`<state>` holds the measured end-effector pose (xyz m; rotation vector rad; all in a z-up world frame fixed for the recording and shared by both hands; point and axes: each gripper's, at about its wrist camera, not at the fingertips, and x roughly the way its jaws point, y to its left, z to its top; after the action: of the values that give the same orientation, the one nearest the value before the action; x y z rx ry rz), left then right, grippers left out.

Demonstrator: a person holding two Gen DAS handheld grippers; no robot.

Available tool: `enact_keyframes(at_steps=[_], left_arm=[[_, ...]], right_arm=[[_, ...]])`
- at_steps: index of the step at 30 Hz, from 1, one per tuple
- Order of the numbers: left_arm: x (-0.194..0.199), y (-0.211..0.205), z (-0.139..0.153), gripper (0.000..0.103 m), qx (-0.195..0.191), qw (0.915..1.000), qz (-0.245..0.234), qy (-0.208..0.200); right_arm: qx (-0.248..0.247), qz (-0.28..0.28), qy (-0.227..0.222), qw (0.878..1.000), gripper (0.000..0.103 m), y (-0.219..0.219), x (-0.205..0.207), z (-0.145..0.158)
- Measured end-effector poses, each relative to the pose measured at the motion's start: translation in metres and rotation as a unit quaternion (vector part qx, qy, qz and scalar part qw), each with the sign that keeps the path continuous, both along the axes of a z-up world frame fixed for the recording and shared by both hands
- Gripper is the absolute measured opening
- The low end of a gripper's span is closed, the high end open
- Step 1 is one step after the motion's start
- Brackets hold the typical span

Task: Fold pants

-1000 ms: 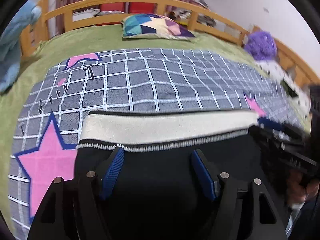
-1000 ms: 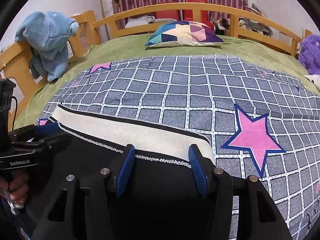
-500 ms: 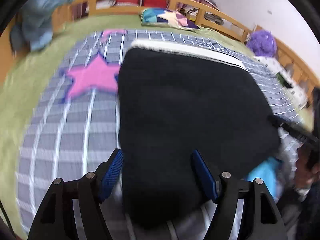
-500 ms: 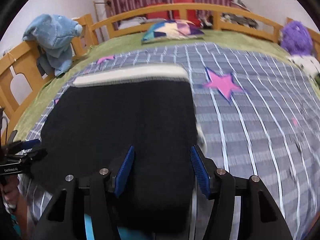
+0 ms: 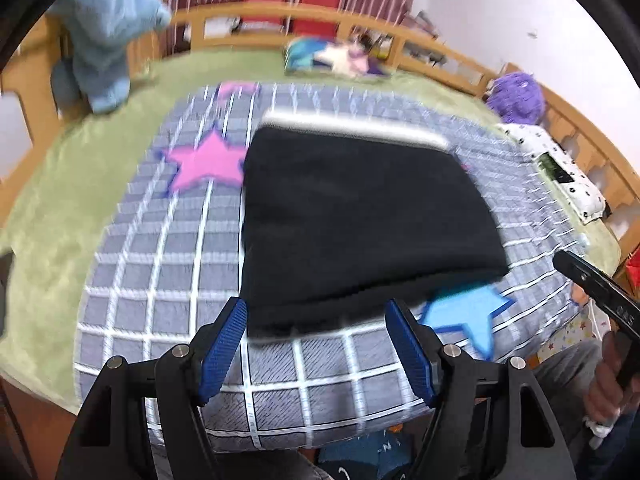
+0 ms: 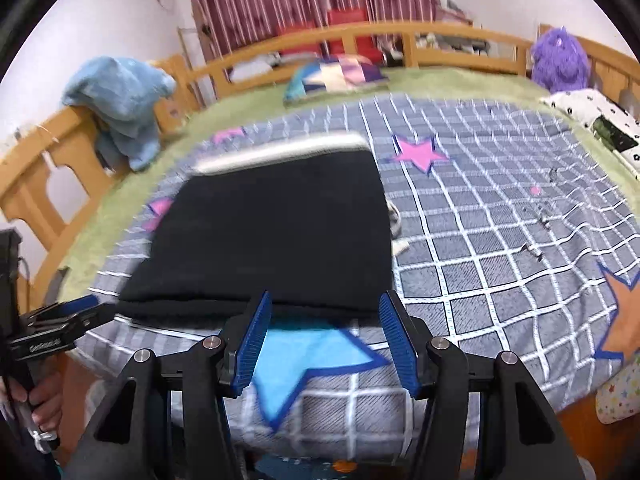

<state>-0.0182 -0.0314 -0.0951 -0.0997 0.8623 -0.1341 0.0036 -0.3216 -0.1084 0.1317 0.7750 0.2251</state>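
While both cameras look down on the same bed, my left wrist view shows the folded black pants (image 5: 360,224) at frame centre with their white waistband at the far edge, a pink star on the checked quilt (image 5: 132,280) to their left and a light blue star at lower right. My left gripper (image 5: 318,334) has its jaws released, the blue pads standing apart just short of the near hem with nothing between them. At the right edge of that view I see the right gripper's black body and the hand (image 5: 612,380) holding it. My right wrist view instead catches the left gripper at its lower left edge, and the right gripper (image 6: 326,332) spread wide and empty over the blue star, just short of the hem. Only this view shows the orange star at far right. Around the quilt lie green bedding, a wooden rail, a blue plush (image 6: 120,100), a patterned pillow (image 6: 336,76), a purple plush (image 6: 560,62) and striped curtains.
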Motion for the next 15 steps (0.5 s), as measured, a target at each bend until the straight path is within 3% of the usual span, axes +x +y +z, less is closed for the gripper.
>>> enact_keyframes(at_steps=[3,7,8,9,12,15], left_arm=[[-0.012,-0.010,0.039,0.078,0.024,0.9989,0.010,-0.039],[-0.021,-0.018,0.072,0.079,0.033,0.9980,0.015,-0.052],[-0.025,-0.018,0.077,0.079,0.033,0.9977,0.018,-0.056],[-0.028,-0.021,0.084,0.079,0.035,0.9972,0.021,-0.062],[-0.031,-0.024,0.092,0.079,0.037,0.9971,0.026,-0.062],[-0.035,-0.027,0.096,0.079,0.034,0.9969,0.035,-0.062]], right_arm=[[0.003,-0.006,-0.036,0.999,0.063,0.003,-0.022,0.042],[-0.022,-0.019,-0.046,0.999,0.068,0.012,-0.028,0.087],[-0.030,-0.026,-0.049,0.998,0.076,0.014,-0.030,0.097],[-0.037,-0.032,-0.052,0.997,0.085,0.014,-0.032,0.103],[-0.057,-0.045,-0.085,0.994,0.098,0.019,-0.043,0.116],[-0.064,-0.039,-0.091,0.993,0.101,0.022,-0.047,0.119]])
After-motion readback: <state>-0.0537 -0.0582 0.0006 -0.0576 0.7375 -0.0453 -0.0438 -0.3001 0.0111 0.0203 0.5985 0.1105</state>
